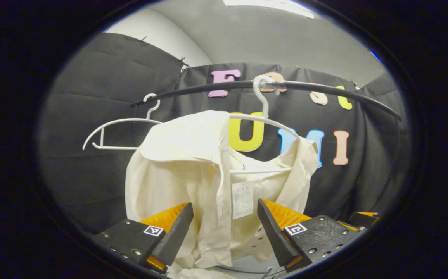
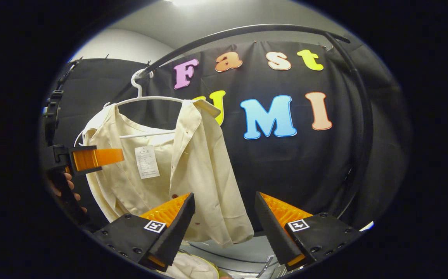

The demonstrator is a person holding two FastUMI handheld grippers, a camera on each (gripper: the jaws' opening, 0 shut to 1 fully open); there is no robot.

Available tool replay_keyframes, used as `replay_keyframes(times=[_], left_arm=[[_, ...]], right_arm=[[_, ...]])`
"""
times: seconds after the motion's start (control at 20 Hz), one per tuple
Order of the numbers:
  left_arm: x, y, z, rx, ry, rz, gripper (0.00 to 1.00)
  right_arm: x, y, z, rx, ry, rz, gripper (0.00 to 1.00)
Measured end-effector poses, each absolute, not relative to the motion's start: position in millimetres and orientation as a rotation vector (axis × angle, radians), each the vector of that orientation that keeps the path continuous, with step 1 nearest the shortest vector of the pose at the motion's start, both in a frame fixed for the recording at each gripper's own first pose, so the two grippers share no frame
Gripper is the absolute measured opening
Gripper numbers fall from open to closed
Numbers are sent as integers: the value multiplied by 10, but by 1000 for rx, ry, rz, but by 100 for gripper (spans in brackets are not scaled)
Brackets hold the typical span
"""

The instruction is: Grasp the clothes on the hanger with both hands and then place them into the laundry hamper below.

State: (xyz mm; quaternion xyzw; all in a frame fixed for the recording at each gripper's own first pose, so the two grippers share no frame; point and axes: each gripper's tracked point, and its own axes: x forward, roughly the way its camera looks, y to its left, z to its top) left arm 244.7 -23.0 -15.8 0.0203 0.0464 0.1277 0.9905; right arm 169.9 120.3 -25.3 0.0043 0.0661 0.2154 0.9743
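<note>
Left gripper view, garment: a cream, thin woven shirt (image 1: 192,166) hangs open on a white wire hanger (image 1: 264,116) hooked over a black curved rail (image 1: 324,88); a white care label (image 1: 242,199) shows inside it.
Left gripper view, spare hanger: a second white wire hanger (image 1: 117,133) hangs bare on the same rail, to the left.
Left gripper view, claw: the left gripper (image 1: 225,221) has its fingers spread apart, the shirt's front edge hanging between them; I cannot tell whether either finger touches the cloth.
Right gripper view, garment: the shirt (image 2: 200,170) hangs left of centre, still on its hanger (image 2: 150,99).
Right gripper view, claw: the right gripper (image 2: 224,219) is wide apart, the shirt's lower hem just above and left of the gap, nothing held.
Right gripper view, other hand: the left gripper (image 2: 92,157) sits at the shirt's far shoulder, held by a person's hand (image 2: 66,186).
Hamper: pale cloth and a rim at the bottom edge may be it; too little to tell.
Step in hand: approach, before any grasp.
Next move: probably both claws close on cloth, then lift it off the hanger.
</note>
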Motion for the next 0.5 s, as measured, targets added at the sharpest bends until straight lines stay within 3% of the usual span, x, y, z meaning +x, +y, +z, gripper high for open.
replay_keyframes(times=[0.2, 0.3, 0.35, 0.4, 0.5], left_arm=[[2741, -65, -299, 21, 124, 322, 96], [2777, 120, -335, 14, 131, 408, 67], [2795, 126, -317, 5, 124, 415, 62], [2815, 120, -311, 3, 118, 419, 67], [2820, 151, -287, 21, 116, 438, 62]], right_arm=[[1914, 1321, -338, -6, 150, 491, 98], [1997, 1350, -400, -15, 169, 514, 98], [2023, 1363, -419, -15, 176, 526, 98], [2049, 1372, -431, -14, 179, 540, 98], [2075, 1407, -459, -13, 188, 569, 98]])
